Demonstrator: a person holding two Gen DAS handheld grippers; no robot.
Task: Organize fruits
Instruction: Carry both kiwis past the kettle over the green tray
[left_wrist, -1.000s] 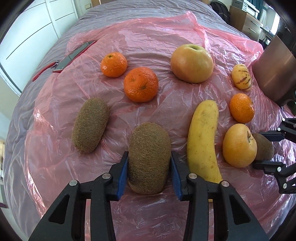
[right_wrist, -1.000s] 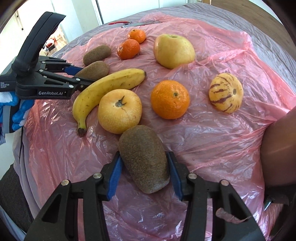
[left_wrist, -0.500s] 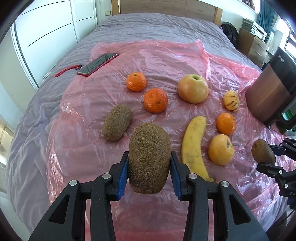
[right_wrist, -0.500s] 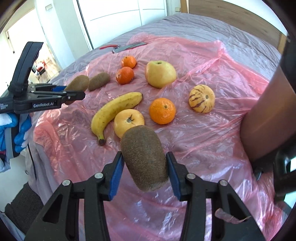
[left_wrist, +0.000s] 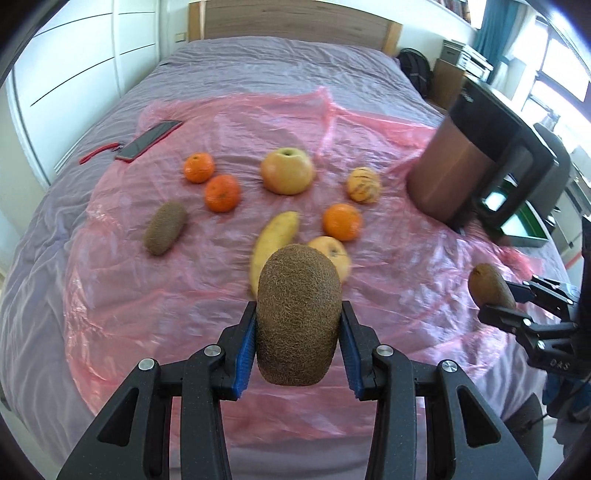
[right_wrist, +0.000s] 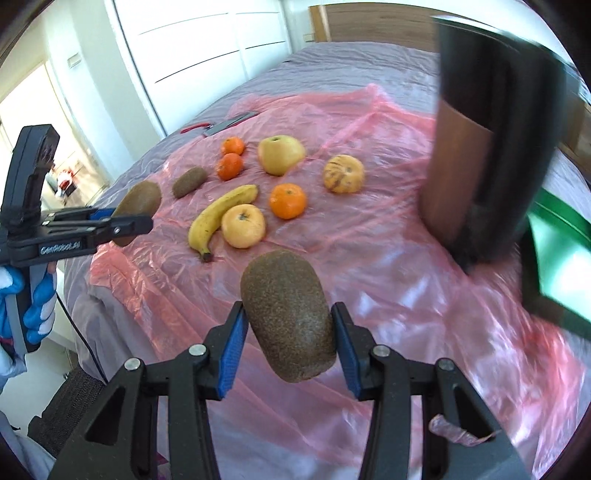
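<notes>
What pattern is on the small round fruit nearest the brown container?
Yellow striped fruit: dark purplish streaks, clearest in the right wrist view.

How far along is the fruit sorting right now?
Nothing looks sorted yet. In hand: left gripper and right gripper each hold a kiwi, lifted. Left on the pink sheet: third kiwi, banana, three oranges, apples.

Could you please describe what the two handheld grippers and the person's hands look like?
Both the left gripper and right gripper are matte black, with angular fingers, silver pivot bolts and blue ribbed pads. The left one carries white "GenRobot.AI" lettering on its side and a thin black cable. The person's left hand wears a blue-and-white glove.
</notes>
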